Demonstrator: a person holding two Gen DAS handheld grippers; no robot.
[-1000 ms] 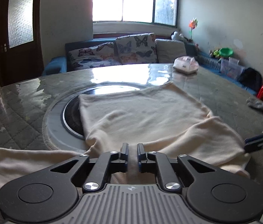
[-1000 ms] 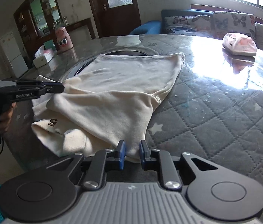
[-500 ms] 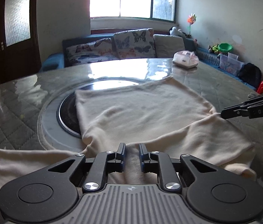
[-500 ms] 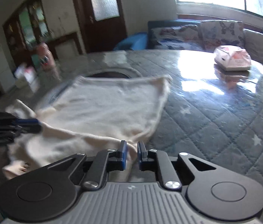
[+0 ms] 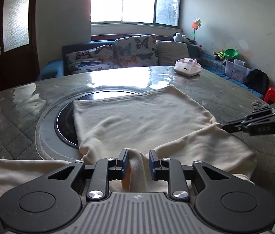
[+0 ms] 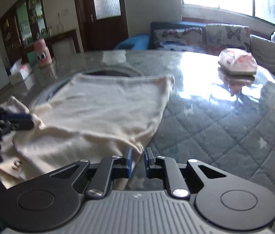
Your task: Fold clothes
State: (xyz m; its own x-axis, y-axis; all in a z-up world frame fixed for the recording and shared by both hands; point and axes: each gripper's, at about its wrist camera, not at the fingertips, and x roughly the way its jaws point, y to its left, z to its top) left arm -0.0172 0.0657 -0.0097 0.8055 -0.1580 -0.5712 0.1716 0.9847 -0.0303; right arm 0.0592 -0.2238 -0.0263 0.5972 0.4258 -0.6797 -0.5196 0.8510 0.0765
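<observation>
My left tongs (image 5: pixel 136 162) have just been opening, and a raised ridge of the cream fleece garment (image 5: pixel 141 120) stands between the pads, which no longer press it. My right tongs (image 6: pixel 137 160) are nearly closed, their fingers on a fold at the garment's near right edge; the blur keeps me from telling whether that cloth is truly pinched. The garment lies mostly flat across the grey quilted, glossy tabletop (image 5: pixel 215 89), its far part over the dark round inset (image 5: pixel 65 124), one sleeve trailing off to my left and the other folded over near my right tongs. To do this fold well, I judge I should grip both edges firmly and evenly, lift together, and lay the fabric down smoothly, avoiding bunching.
</observation>
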